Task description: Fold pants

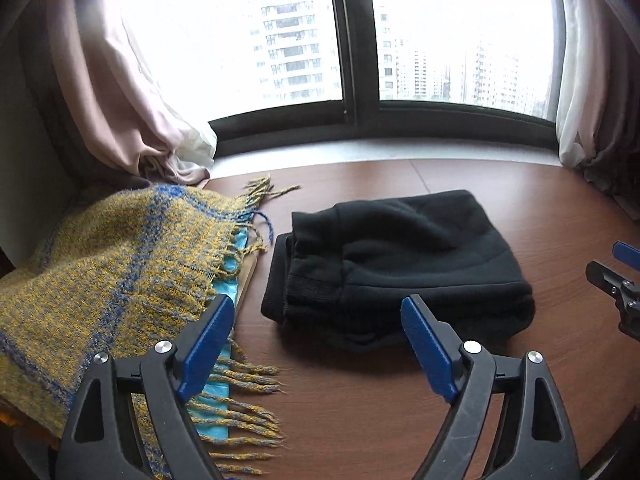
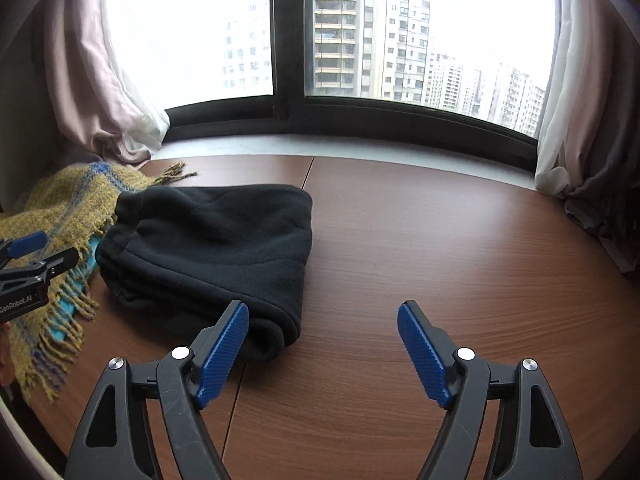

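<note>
On the brown wooden table [image 1: 400,400], toward its left side, I see the black pants [image 1: 396,260] lying folded into a thick, compact bundle, the ribbed cuffs stacked at the bundle's left end. Through my right wrist view the same pants [image 2: 212,248] sit left of centre, with the rounded fold facing the near edge of the table [image 2: 440,280].

My left gripper [image 1: 318,344] hangs just short of the bundle's near edge, its blue-padded fingers [image 1: 206,344] spread wide and grasping nothing. My right gripper [image 2: 323,350] is likewise released, fingers [image 2: 424,356] well apart over bare wood; its left pad lies close to the near right corner of the pants, though I cannot tell whether it touches the fabric. Each gripper shows at the edge of the other's camera.

Along the table's left edge a yellow-and-blue fringed scarf [image 1: 108,272] lies heaped, just beside the pants without touching them, with something light blue [image 1: 236,264] peeking out beneath its fringe. Past the far edge runs a pale window sill [image 2: 280,146], with curtains [image 1: 120,100] bunched at both far corners and tower blocks [image 2: 340,28] beyond the glass.
</note>
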`<state>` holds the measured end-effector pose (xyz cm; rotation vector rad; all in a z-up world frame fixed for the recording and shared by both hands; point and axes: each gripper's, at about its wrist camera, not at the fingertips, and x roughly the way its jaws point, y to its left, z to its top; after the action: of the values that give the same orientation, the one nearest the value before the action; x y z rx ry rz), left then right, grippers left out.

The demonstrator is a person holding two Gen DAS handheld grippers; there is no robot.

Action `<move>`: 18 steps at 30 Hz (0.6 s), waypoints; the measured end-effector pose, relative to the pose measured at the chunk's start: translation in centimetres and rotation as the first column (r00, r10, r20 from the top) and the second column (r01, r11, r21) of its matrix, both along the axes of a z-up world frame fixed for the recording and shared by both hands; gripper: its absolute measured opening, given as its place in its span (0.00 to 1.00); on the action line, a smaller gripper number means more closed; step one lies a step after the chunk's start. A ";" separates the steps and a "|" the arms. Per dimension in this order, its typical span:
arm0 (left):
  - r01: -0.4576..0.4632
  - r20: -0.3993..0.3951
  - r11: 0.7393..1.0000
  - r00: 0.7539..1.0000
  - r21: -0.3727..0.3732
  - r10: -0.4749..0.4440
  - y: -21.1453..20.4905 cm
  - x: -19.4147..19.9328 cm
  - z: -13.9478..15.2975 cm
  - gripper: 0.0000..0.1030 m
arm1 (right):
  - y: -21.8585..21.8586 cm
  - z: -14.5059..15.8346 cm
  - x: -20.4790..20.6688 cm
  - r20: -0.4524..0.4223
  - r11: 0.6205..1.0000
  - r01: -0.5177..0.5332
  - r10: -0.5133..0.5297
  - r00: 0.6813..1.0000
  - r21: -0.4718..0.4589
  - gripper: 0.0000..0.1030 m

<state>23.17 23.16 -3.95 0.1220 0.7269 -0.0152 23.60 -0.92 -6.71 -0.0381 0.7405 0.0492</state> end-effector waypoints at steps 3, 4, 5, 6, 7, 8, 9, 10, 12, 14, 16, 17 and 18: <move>0.020 0.039 0.999 0.999 -0.028 -0.019 -1.9 -1.6 1.9 0.88 | -1.3 2.1 -1.8 0.041 1.000 0.005 -0.005 0.999 -0.004 0.75; 0.022 0.048 0.999 0.999 -0.043 -0.020 -2.4 -2.2 2.4 0.88 | -1.8 2.7 -2.5 0.052 1.000 0.003 -0.003 0.999 0.000 0.75; 0.026 0.054 0.998 0.998 -0.058 -0.023 -3.0 -2.7 2.8 0.88 | -2.1 3.3 -3.2 0.059 1.000 0.003 -0.003 0.998 0.002 0.78; 0.029 0.060 0.997 0.998 -0.066 -0.025 -3.5 -3.1 3.3 0.89 | -2.6 3.7 -3.9 0.065 1.000 0.003 -0.003 0.998 0.006 0.80; 0.026 0.068 0.997 0.997 -0.068 -0.021 -4.2 -3.7 3.7 0.89 | -3.0 4.2 -4.7 0.079 1.000 0.002 -0.003 0.997 0.013 0.80; 0.023 0.078 0.998 0.997 -0.066 -0.018 -4.8 -4.3 4.1 0.90 | -3.5 4.7 -5.5 0.092 1.000 0.005 -0.006 0.996 0.018 0.81; 0.021 0.090 0.998 0.996 -0.063 -0.016 -5.4 -4.9 4.4 0.92 | -3.9 5.1 -6.1 0.101 1.000 0.008 -0.010 0.995 0.021 0.81; 0.020 0.097 0.998 0.995 -0.058 -0.014 -6.0 -5.5 4.6 0.93 | -4.4 5.4 -6.7 0.105 1.000 0.007 -0.009 0.994 0.028 0.81; 0.036 0.101 0.998 0.994 -0.058 -0.030 -7.2 -6.7 5.0 0.93 | -5.2 5.8 -7.9 0.107 0.999 -0.003 -0.002 0.994 0.039 0.81; 0.051 0.106 0.997 0.993 -0.051 -0.045 -8.3 -7.9 5.2 0.93 | -6.1 6.2 -9.1 0.114 0.999 -0.006 0.002 0.993 0.040 0.81; 0.068 0.125 0.997 0.990 -0.039 -0.063 -9.4 -9.2 5.4 0.93 | -6.8 6.3 -10.2 0.120 0.999 -0.006 0.002 0.993 0.035 0.81; 0.069 0.134 0.997 0.989 -0.033 -0.064 -9.9 -9.9 5.5 0.93 | -7.2 6.4 -10.7 0.120 0.999 -0.006 0.001 0.993 0.039 0.81; 0.071 0.139 0.997 0.988 -0.029 -0.066 -10.3 -10.5 5.6 0.93 | -7.5 6.5 -11.2 0.122 0.999 -0.008 0.003 0.993 0.044 0.81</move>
<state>12.66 12.81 1.62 0.1143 0.5834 -0.0839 12.39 -8.46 -0.19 -0.0003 0.6170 0.0681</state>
